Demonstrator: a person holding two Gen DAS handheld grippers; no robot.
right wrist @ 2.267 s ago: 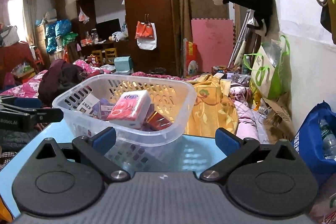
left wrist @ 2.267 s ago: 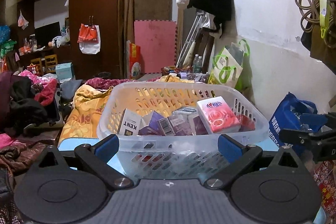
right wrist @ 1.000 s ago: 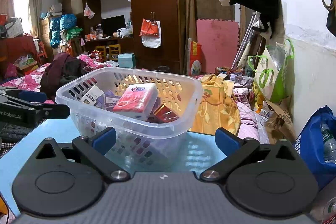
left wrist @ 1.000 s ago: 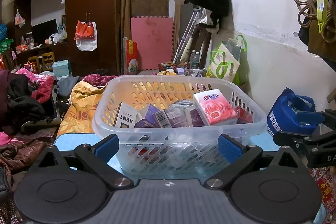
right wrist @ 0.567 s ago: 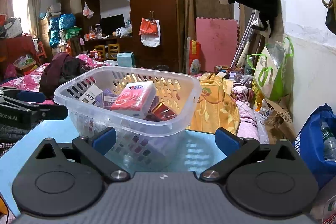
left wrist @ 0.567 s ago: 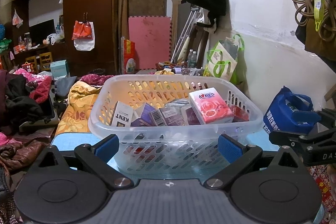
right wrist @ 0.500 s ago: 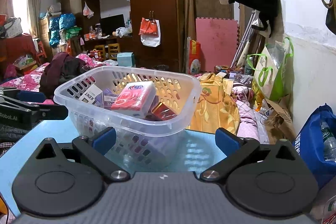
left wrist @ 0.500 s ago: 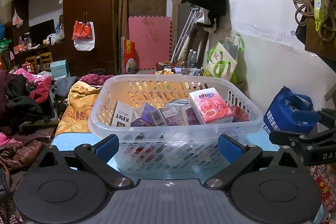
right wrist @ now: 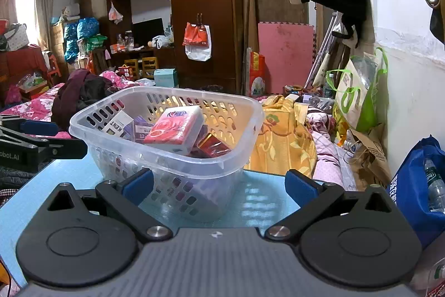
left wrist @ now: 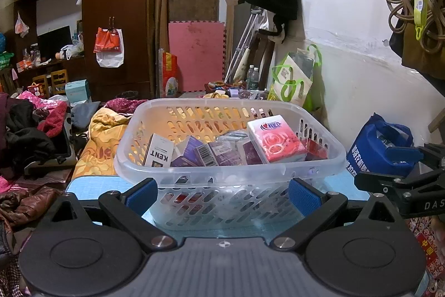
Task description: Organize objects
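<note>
Clear plastic basket (left wrist: 230,174) standing on the blue tabletop (right wrist: 264,199), straight ahead of the left gripper (left wrist: 222,195) and ahead-left of the right gripper (right wrist: 219,185). Inside, several small boxes: pink tissue pack (left wrist: 274,138) lying on top, white KENT box (left wrist: 158,151) leaning at the left wall, purple boxes (left wrist: 211,152) between them. Fingers of both grippers spread wide, holding nothing, near the basket's front wall.

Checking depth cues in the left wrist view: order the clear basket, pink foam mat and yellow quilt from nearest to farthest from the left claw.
1. Clear basket: directly ahead of the open left claw.
2. Yellow quilt: behind the basket, left.
3. Pink foam mat: upright at the far wardrobe.
</note>
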